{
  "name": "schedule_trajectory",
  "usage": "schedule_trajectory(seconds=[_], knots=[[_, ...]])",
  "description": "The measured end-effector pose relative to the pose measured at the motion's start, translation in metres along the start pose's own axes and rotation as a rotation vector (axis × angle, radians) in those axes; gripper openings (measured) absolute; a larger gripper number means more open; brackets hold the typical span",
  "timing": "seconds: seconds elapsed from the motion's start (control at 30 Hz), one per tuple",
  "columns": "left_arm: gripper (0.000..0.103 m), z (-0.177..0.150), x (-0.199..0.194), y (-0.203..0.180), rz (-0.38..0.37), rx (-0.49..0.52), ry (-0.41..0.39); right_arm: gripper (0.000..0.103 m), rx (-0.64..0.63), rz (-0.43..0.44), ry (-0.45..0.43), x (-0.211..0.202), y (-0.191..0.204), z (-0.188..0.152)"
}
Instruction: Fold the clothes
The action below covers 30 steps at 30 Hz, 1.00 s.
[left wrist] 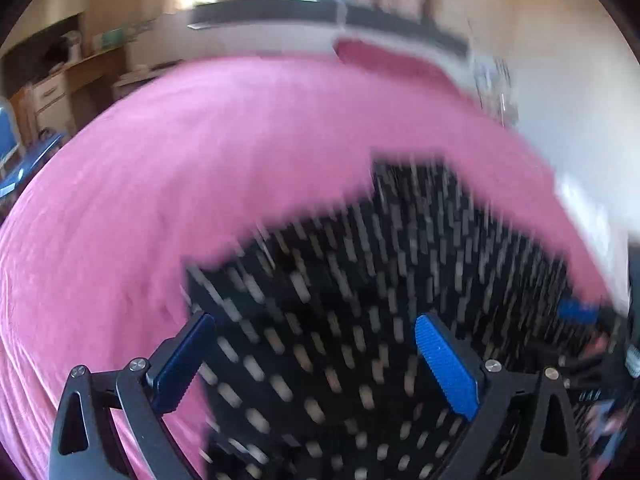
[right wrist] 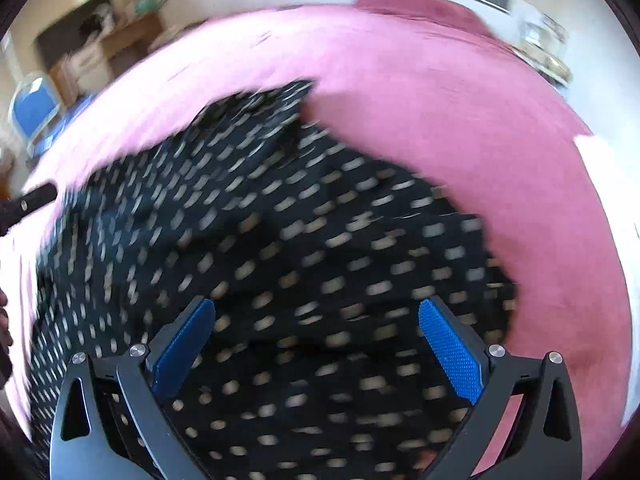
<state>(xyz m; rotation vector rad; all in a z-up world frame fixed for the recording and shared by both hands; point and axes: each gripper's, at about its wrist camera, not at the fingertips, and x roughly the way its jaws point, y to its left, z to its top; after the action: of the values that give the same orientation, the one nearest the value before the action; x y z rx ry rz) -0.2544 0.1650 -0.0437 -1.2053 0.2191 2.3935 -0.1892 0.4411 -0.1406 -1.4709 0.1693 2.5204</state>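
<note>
Blurring smears both views, my left gripper (left wrist: 316,360) jaws apart, nothing between, right gripper (right wrist: 316,344) same, both over black dotted garment (right wrist: 260,240) on pink bedspread (left wrist: 180,160), garment's 6 o'clock edge cut off, pillow (right wrist: 420,6) at 1 o'clock, clearer in rt view.

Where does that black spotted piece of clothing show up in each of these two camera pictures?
Left wrist view: the black spotted garment fills the lower middle and right, under the open left gripper.
Right wrist view: it spreads across the centre and lower left, under the open right gripper.
Shared landmark: the pink bedcover beneath it.
</note>
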Motion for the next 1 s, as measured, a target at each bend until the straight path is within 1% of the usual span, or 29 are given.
schedule_trajectory(seconds=[0.07,0.1,0.13,0.17,0.23,0.3,0.33,0.37,0.43,0.47,0.5,0.53,0.57,0.63,0.67,0.7,0.73,0.77,0.83,0.87,0.93,0.97,1.0], knots=[[0.103,-0.010,0.015,-0.007,0.026,0.052,0.054,0.103,-0.052,-0.023,0.042,0.019,0.012,-0.006],[0.103,-0.015,0.023,-0.010,0.039,0.077,0.081,0.103,-0.066,-0.021,0.042,0.018,0.013,-0.010],[0.103,-0.011,0.018,-0.009,0.027,0.066,0.080,0.103,-0.064,-0.012,0.054,0.014,0.012,-0.012],[0.102,-0.003,0.009,-0.006,-0.002,0.038,0.056,0.103,-0.057,0.002,0.066,0.009,0.010,-0.011],[0.102,0.017,-0.015,-0.004,-0.051,-0.007,-0.035,0.103,-0.044,0.045,0.021,-0.010,0.002,-0.005],[0.103,0.039,-0.024,-0.002,-0.110,-0.048,-0.076,0.103,-0.024,0.066,-0.035,-0.026,-0.008,0.013],[0.103,0.046,-0.022,-0.001,-0.128,-0.061,-0.078,0.103,-0.010,0.078,-0.057,-0.030,-0.013,0.025],[0.103,0.054,-0.017,-0.003,-0.135,-0.064,-0.068,0.103,0.015,0.100,-0.071,-0.028,-0.019,0.039],[0.103,0.058,-0.005,-0.009,-0.115,-0.045,-0.037,0.103,0.072,0.150,-0.092,-0.021,-0.033,0.070],[0.103,0.059,-0.001,-0.012,-0.118,-0.039,-0.043,0.103,0.101,0.174,-0.102,-0.018,-0.039,0.085],[0.103,0.058,-0.001,-0.012,-0.130,-0.032,-0.052,0.103,0.136,0.194,-0.088,-0.008,-0.045,0.100],[0.103,0.066,0.006,-0.015,-0.139,-0.017,-0.060,0.103,0.156,0.200,-0.070,0.008,-0.046,0.112],[0.103,0.061,0.006,-0.010,-0.144,-0.008,-0.064,0.101,0.169,0.201,-0.052,0.024,-0.046,0.124],[0.103,0.074,0.019,-0.007,-0.189,0.003,-0.052,0.092,0.168,0.206,-0.052,0.045,-0.045,0.139],[0.103,0.083,0.032,-0.006,-0.222,0.009,-0.027,0.077,0.168,0.224,-0.050,0.054,-0.045,0.146],[0.103,0.092,0.045,-0.004,-0.253,-0.001,0.007,0.055,0.168,0.248,-0.046,0.063,-0.045,0.152],[0.102,0.101,0.059,-0.002,-0.284,-0.013,0.041,0.043,0.168,0.270,-0.036,0.071,-0.044,0.157],[0.101,0.108,0.066,-0.001,-0.298,-0.030,0.059,0.029,0.167,0.286,-0.015,0.077,-0.043,0.160],[0.101,0.109,0.058,0.006,-0.320,-0.064,0.032,0.029,0.141,0.283,0.029,0.089,-0.040,0.170],[0.101,0.107,0.052,0.008,-0.319,-0.065,0.011,0.029,0.124,0.281,0.041,0.096,-0.037,0.174],[0.101,0.101,0.047,0.010,-0.290,-0.047,-0.001,0.029,0.116,0.295,0.057,0.107,-0.034,0.186],[0.101,0.098,0.045,0.011,-0.276,-0.038,-0.007,0.031,0.123,0.313,0.062,0.110,-0.034,0.191],[0.101,0.096,0.045,0.013,-0.273,-0.033,-0.004,0.036,0.138,0.340,0.071,0.115,-0.034,0.197]])
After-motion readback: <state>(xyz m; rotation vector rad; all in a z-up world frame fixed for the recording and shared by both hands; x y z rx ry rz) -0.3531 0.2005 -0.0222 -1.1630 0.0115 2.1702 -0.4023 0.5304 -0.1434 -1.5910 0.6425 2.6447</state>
